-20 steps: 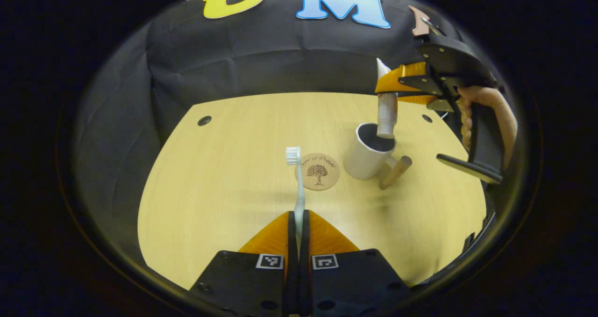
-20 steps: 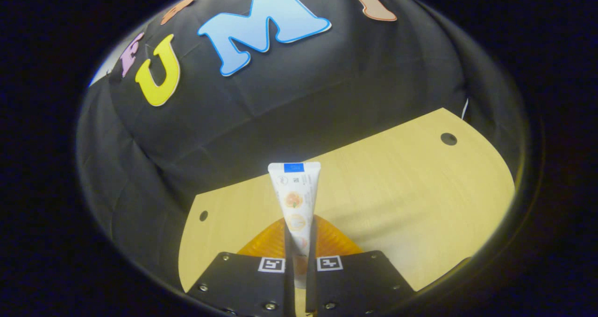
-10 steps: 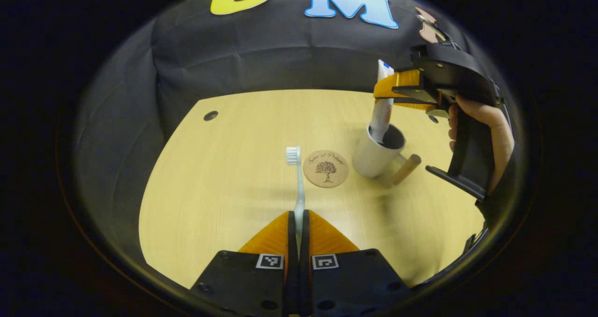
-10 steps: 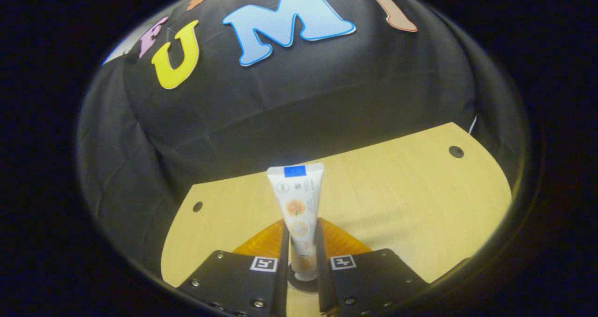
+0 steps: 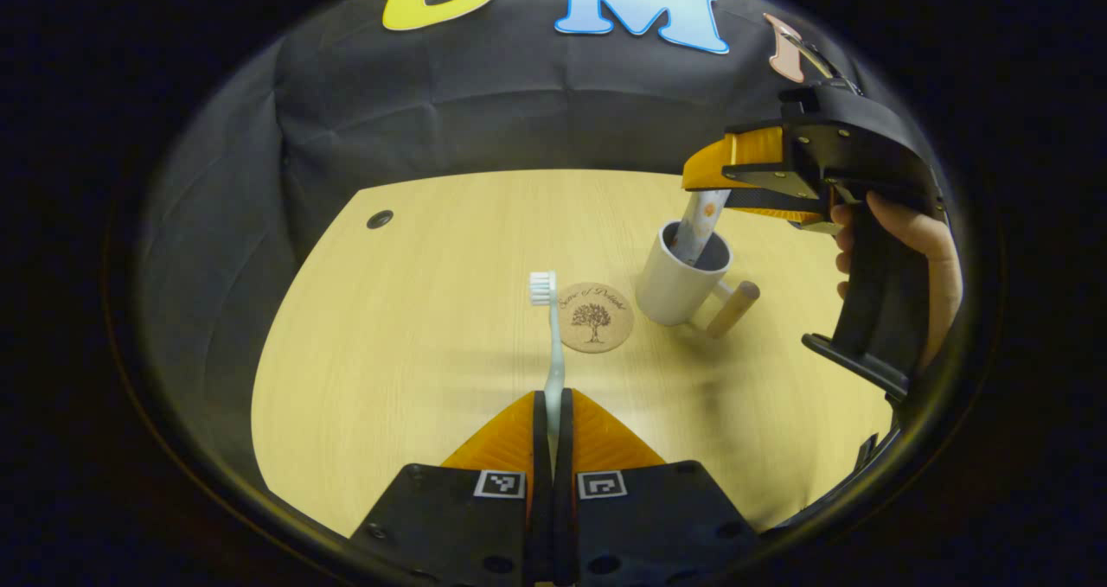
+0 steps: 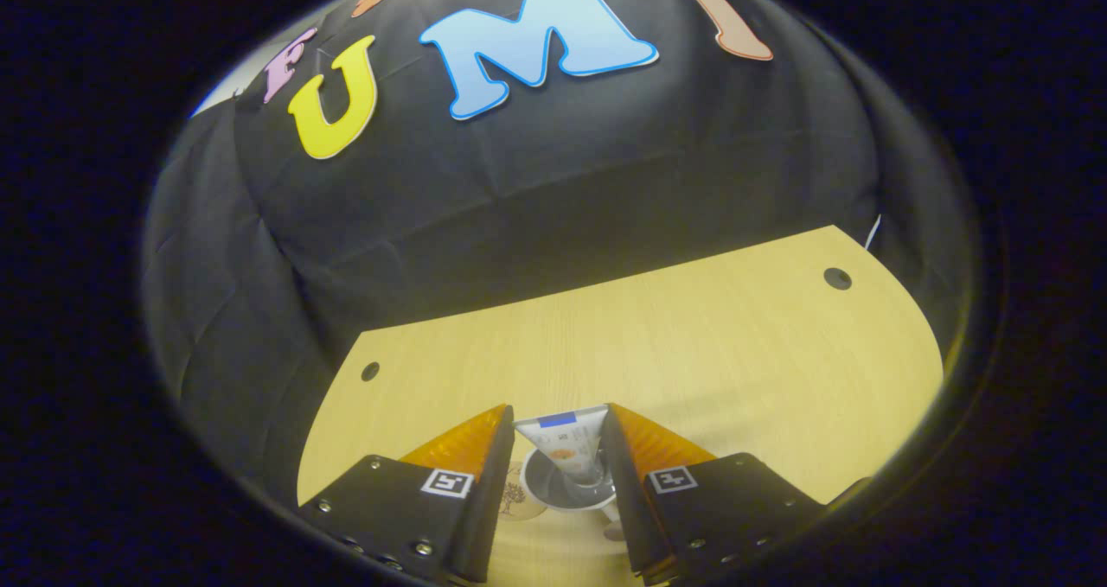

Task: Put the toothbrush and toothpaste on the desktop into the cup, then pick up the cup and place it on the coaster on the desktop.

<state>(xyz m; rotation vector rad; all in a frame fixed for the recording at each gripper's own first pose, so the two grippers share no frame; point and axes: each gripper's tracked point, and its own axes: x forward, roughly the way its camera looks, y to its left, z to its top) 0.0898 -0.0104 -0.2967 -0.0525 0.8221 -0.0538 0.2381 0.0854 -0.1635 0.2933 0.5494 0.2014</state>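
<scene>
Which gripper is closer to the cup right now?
Right. The right gripper hangs open directly above the cup, toothpaste standing inside. The left gripper holds the toothbrush farther back, beyond the coaster.

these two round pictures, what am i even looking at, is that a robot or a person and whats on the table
No robot here: a person holds a hand-held gripper in each hand, and a fisheye camera rides on each one, looking out along its two orange fingers.

The left gripper view comes from the left hand-held gripper. Its fingers are shut on the handle of a pale blue toothbrush with white bristles, held above the light wooden desktop. Farther off stand a round cork coaster with a tree print and a white cup with a wooden handle, beside the coaster, not on it.

The right gripper view looks down from the right hand-held gripper, also seen in the left gripper view with the person's hand. Its fingers are spread open, and the white toothpaste tube stands in the cup.
</scene>
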